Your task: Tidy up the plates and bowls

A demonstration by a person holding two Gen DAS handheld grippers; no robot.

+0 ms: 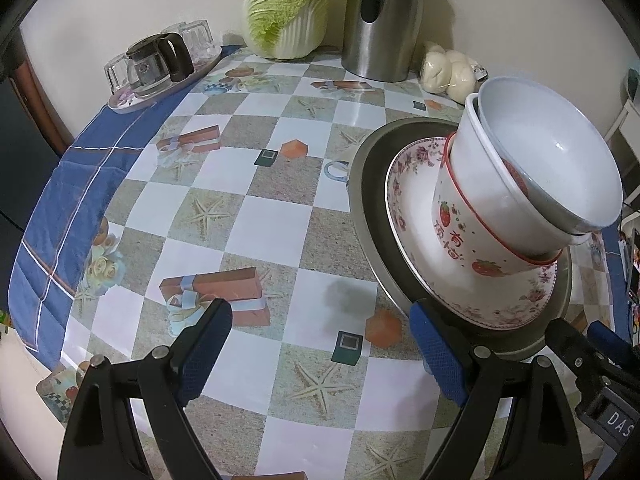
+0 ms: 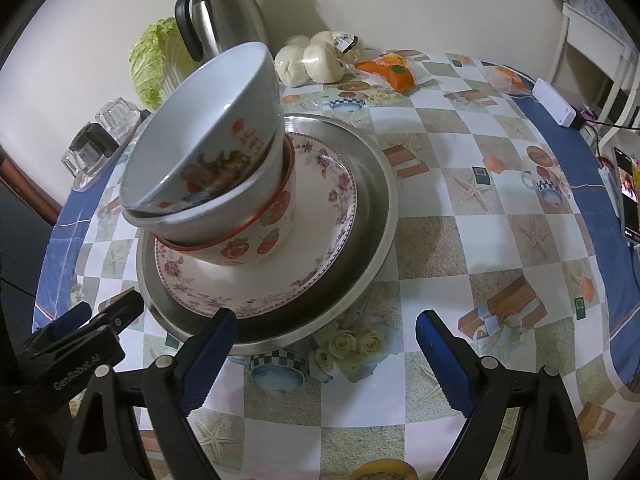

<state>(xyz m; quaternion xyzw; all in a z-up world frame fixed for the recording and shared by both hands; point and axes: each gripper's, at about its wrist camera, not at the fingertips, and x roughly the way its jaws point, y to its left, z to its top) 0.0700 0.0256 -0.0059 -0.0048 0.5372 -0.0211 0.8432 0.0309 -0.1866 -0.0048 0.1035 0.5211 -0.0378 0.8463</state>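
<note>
Sat at three o'clock in the left view: round grey metal tray (image 1: 366, 184) holding flowered white plate (image 1: 412, 216), strawberry bowl (image 1: 460, 224) and tilted plain white bowl (image 1: 548, 152) stacked inside. Showed orange packet (image 2: 394, 70) only in right view. Cut off steel kettle's (image 1: 380, 24) top. Gaped wide, empty: left gripper (image 1: 320, 344), right gripper (image 2: 326, 344).

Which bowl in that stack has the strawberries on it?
The bottom bowl, red-rimmed and sitting right on the floral plate. The top bowl is plain white inside with a picture outside; the middle one shows only a white rim.
</note>
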